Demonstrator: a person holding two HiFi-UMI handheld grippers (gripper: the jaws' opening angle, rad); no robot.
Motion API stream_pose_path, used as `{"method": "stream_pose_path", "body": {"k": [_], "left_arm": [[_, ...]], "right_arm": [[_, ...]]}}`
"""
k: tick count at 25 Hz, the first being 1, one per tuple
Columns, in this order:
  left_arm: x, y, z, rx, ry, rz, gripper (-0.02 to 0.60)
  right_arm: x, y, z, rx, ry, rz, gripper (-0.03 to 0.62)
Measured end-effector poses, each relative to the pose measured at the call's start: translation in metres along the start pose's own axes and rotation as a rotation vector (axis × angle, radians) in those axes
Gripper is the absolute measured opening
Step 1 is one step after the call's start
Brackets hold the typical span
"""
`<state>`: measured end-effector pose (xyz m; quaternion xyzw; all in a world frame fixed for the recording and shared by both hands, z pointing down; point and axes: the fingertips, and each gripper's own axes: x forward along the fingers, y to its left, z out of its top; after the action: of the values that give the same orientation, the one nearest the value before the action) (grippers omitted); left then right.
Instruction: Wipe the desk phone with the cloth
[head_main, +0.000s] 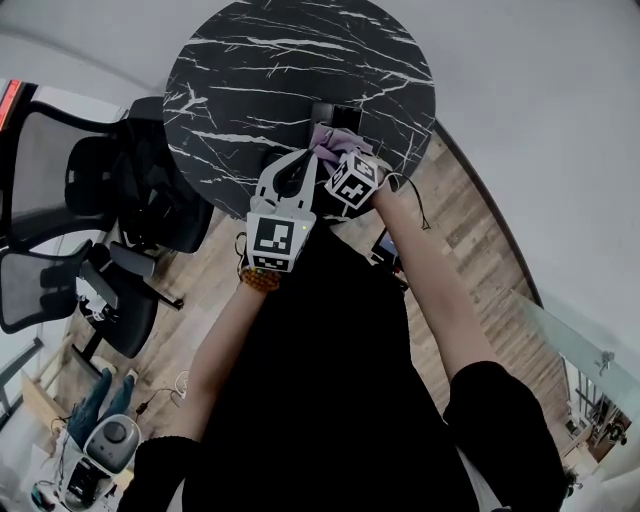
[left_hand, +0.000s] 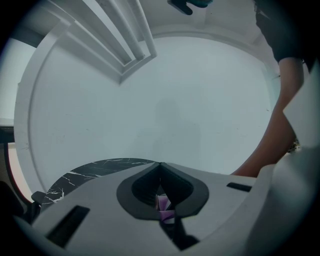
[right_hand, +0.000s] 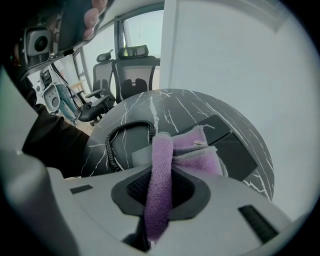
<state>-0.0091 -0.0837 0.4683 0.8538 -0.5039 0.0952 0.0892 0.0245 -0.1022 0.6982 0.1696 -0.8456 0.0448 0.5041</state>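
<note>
The dark desk phone (head_main: 340, 114) sits near the front edge of the round black marble table (head_main: 260, 70). In the right gripper view the phone (right_hand: 227, 145) lies flat, and its coiled cord (right_hand: 117, 137) curls to the left. The purple cloth (head_main: 325, 138) is bunched just in front of the phone. My right gripper (right_hand: 161, 170) is shut on the cloth (right_hand: 192, 150), and a strip of it hangs down between the jaws. My left gripper (head_main: 310, 157) meets the cloth from the left. Its jaws (left_hand: 160, 165) are closed, with a sliver of purple cloth (left_hand: 163, 205) pinched between them.
Black office chairs (head_main: 60, 180) stand left of the table, seen also as chairs (right_hand: 132, 75) in the right gripper view. A wooden floor (head_main: 480, 240) runs along the right beside a pale wall. My right forearm (left_hand: 280, 125) crosses the left gripper view. The table's far half is bare.
</note>
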Motion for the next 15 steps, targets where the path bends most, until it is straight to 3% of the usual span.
{"method": "stream_pose_path", "body": {"k": [15], "left_arm": [[0.005, -0.001, -0.001, 0.008, 0.008, -0.001, 0.014]], "right_arm": [[0.004, 0.025, -0.009, 0.014, 0.011, 0.033, 0.058]]}}
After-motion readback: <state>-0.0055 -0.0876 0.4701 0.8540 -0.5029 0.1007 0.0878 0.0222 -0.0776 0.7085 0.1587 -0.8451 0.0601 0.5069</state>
